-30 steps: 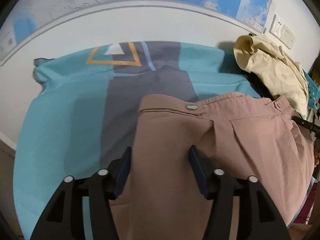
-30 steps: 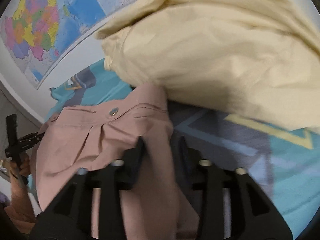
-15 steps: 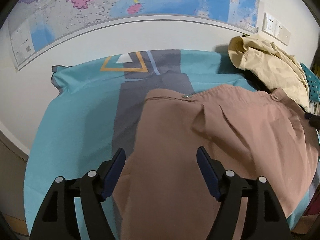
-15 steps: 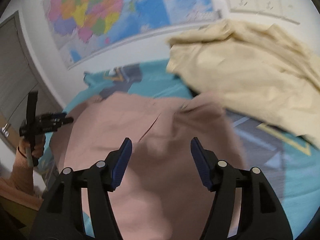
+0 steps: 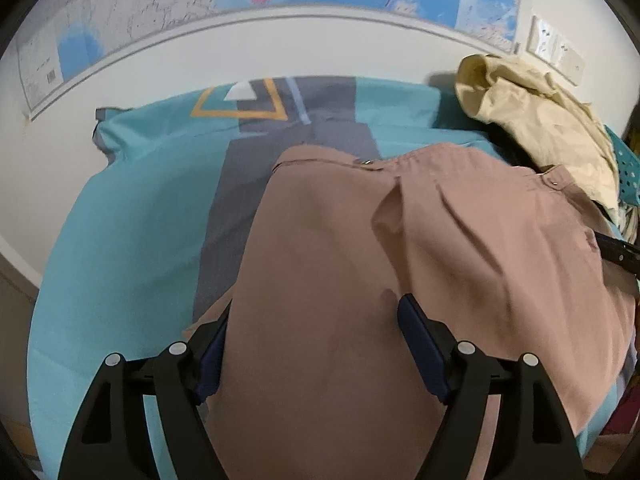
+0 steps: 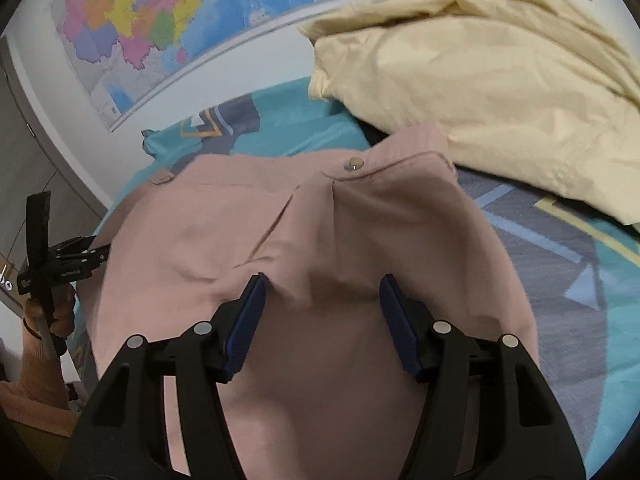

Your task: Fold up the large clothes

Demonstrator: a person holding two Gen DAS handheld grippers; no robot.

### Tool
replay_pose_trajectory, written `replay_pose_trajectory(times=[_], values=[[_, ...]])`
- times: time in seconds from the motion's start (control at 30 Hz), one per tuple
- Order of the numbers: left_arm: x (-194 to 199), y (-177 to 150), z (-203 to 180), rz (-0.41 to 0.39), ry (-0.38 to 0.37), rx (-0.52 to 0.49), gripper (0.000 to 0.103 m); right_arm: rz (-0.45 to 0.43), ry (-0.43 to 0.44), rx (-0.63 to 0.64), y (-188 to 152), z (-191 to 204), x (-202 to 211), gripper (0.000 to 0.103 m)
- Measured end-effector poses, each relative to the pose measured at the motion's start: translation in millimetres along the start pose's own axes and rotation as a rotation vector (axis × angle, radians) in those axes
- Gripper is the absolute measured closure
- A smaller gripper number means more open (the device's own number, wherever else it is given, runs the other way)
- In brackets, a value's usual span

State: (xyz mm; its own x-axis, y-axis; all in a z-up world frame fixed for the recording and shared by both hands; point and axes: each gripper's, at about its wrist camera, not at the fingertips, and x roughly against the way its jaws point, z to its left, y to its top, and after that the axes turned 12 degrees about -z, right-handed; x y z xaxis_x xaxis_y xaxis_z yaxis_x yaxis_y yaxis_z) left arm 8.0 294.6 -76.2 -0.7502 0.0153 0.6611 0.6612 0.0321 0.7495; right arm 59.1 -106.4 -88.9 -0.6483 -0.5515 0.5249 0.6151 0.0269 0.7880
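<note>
Pink-brown trousers (image 5: pixel 360 280) fill the lower middle of both wrist views, spread flat over a teal and grey bedsheet (image 5: pixel 132 216), with the waistband at the far end. In the left wrist view the left tongs (image 5: pixel 314 346) sit at the bottom centre of the frame above the trouser cloth; their blue pads (image 5: pixel 212 356) have just been spreading and stand well apart, released, with the fabric lying between them but not pinched. In the right wrist view the right tongs (image 6: pixel 322 322) are likewise at the bottom centre, parted over the same cloth, and their pads (image 6: pixel 246 320) do not press on it. Farther up, a small metal button (image 6: pixel 352 164) sits on the waistband just above centre, with a pleat running down from it. At the left edge of the right wrist view a hand (image 6: pixel 52 316) in an orange-pink sleeve holds the other black tool. Beyond the trousers, a crumpled pale yellow garment (image 6: pixel 480 80) lies in a heap at the upper right, its near edge touching or overlapping the waistband corner. Behind the bed, a white wall carries a coloured map (image 6: pixel 160 20) across the upper left, and white wall sockets (image 5: pixel 554 50) show at the upper right of the left wrist view.
</note>
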Motion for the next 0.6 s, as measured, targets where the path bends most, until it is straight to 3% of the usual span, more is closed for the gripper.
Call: replay_pose_trajectory(times=[0.33,0.6], values=[[33.0,-13.1,18.2,-0.042,-0.025,0.057,0.024,-0.016,0.094,-0.012,-17.7,9.4,47.5,0.037],[7.7,-34.2,32.4,0.04,-0.001,0.108,0.021,0.039,0.013,-0.052,-38.3,-5.8,17.4,0.038]])
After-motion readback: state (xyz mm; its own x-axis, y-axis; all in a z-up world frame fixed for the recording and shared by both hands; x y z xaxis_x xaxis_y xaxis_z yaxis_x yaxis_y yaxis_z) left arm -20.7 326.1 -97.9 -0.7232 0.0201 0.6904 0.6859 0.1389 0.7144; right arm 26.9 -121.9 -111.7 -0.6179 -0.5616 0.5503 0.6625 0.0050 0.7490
